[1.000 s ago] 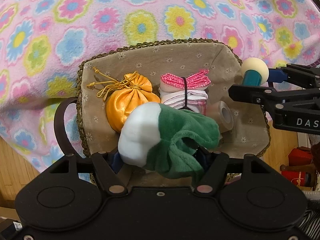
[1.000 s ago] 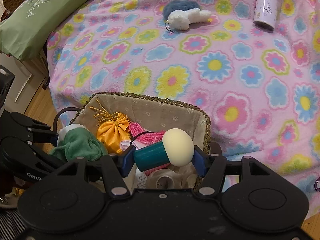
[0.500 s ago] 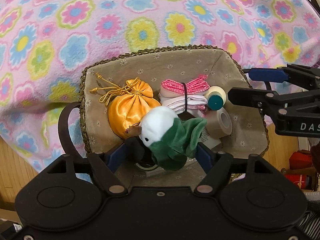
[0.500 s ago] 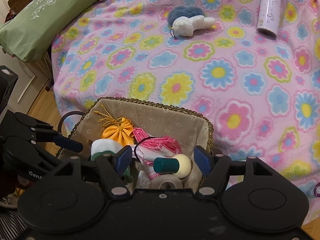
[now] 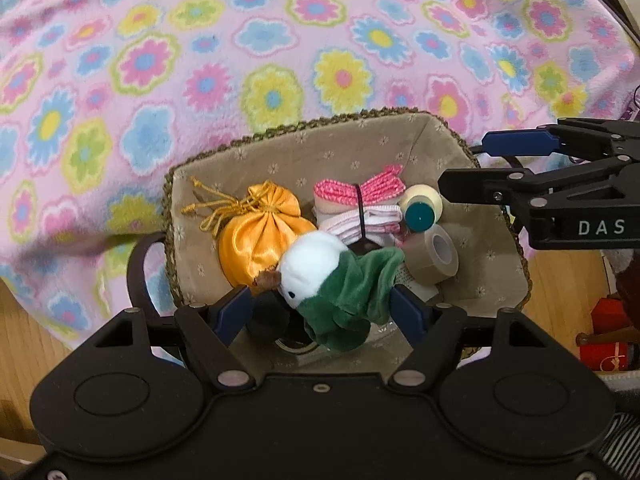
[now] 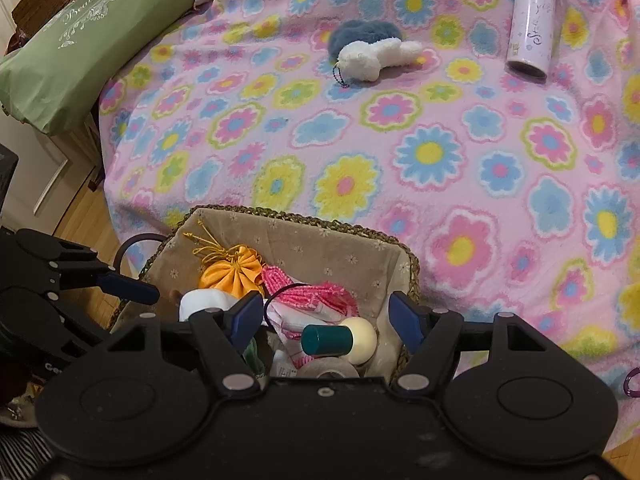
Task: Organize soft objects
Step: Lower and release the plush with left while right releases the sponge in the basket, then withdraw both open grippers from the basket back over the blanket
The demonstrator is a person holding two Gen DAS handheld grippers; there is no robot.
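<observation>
Fingers of the left gripper point(image 5: 320, 312) stand apart above the near end of the basket point(image 5: 400, 136); they have just been opening, and the green-and-white plush point(image 5: 340, 280) lies loose between them, dropped into the basket with its white head against the orange pouch point(image 5: 260, 236). Right gripper point(image 6: 326, 318) fingers are also apart, having just opened, and the teal-handled cream mushroom point(image 6: 340, 340) lies below them in the basket, touched by neither pad. Largest in view is the bed under a pink flowered blanket point(image 6: 440, 140), with a green pillow point(image 6: 80, 48) at its far left. The basket sits at the bed's near edge. Inside it a pink bundle point(image 5: 360, 204) lies right of the pouch, the mushroom on its right end, a tape roll point(image 5: 434, 254) just nearer. Far off on the blanket lie a white-and-blue plush point(image 6: 372, 50) and, to its right, a bottle point(image 6: 532, 24).
</observation>
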